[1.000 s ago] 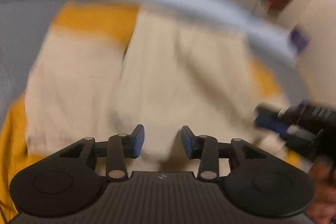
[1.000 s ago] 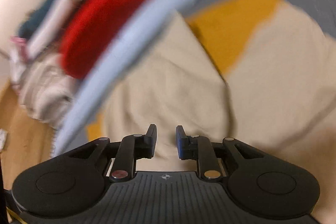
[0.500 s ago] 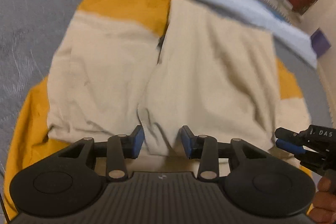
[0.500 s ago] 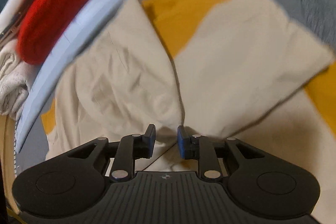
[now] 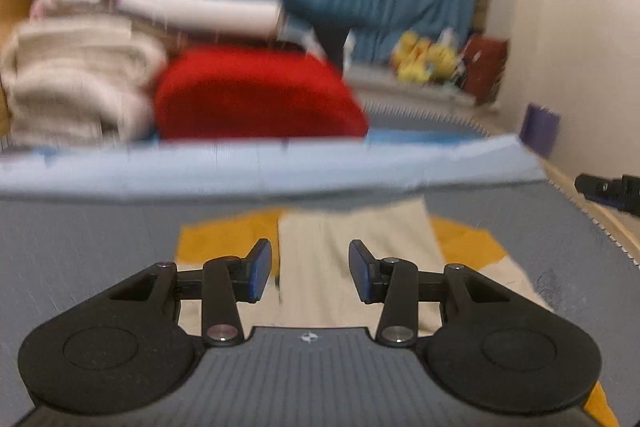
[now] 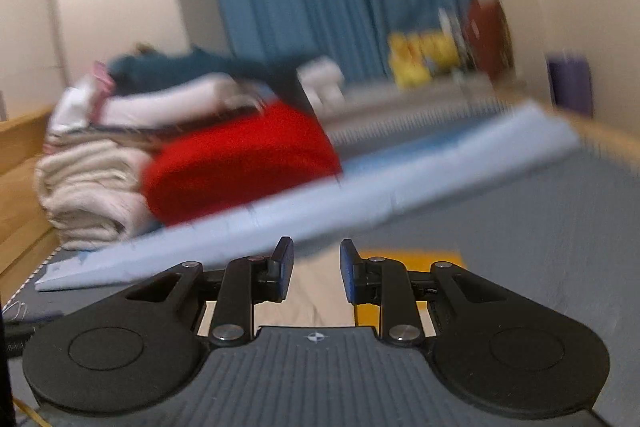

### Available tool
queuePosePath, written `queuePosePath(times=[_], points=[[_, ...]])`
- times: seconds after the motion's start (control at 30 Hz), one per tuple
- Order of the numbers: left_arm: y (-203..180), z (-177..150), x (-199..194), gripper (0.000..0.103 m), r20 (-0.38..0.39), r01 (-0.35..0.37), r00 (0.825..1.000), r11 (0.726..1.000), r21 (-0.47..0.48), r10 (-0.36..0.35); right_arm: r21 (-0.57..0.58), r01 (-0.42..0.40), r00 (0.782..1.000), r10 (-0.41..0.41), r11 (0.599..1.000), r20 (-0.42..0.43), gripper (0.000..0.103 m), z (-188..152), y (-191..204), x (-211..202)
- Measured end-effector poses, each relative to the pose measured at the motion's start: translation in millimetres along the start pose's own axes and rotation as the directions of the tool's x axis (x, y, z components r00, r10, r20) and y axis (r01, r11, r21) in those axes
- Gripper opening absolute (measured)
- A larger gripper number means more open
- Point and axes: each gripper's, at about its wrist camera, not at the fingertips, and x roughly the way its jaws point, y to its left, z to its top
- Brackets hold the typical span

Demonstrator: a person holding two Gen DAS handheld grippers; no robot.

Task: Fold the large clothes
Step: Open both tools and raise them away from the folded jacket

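Both grippers hang with jaws apart and nothing between the pads: the left gripper (image 5: 310,273) wider, the right gripper (image 6: 316,275) narrower. Motion blur smears each view. Beneath them the cream garment (image 5: 352,247) lies flat on the grey mat (image 5: 80,247) over a yellow cloth (image 5: 224,239); its near end is hidden by the gripper bodies, its long axis running from 6 toward 12 o'clock. Only the left view catches the other gripper's tip, at 3 o'clock. At 10 o'clock sits a stack of folded laundry (image 6: 240,155)
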Motion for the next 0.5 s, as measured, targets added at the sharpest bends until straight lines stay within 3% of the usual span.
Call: queuePosePath(times=[0.17, 0.4, 0.5], points=[[2.9, 1.3, -119.6, 0.051, 0.069, -0.004, 0.998, 0.999, -0.051, 0.007, -0.013, -0.009, 0.991, 0.011, 1.0, 0.133, 0.034, 23.3, 1.2, -137.6], [-13.2, -22.3, -279.0, 0.051, 0.096, 0.005, 0.995, 1.0, -0.021, -0.003, -0.009, 0.022, 0.973, -0.02, 1.0, 0.229, 0.038, 12.9, -26.8, -328.4], [-19.7, -39.5, -330.6, 0.051, 0.105, 0.007, 0.994, 0.999, -0.032, -0.004, 0.011, 0.087, 0.942, -0.086, 0.996, 0.326, 0.038, -1.8, -44.7, -392.0]])
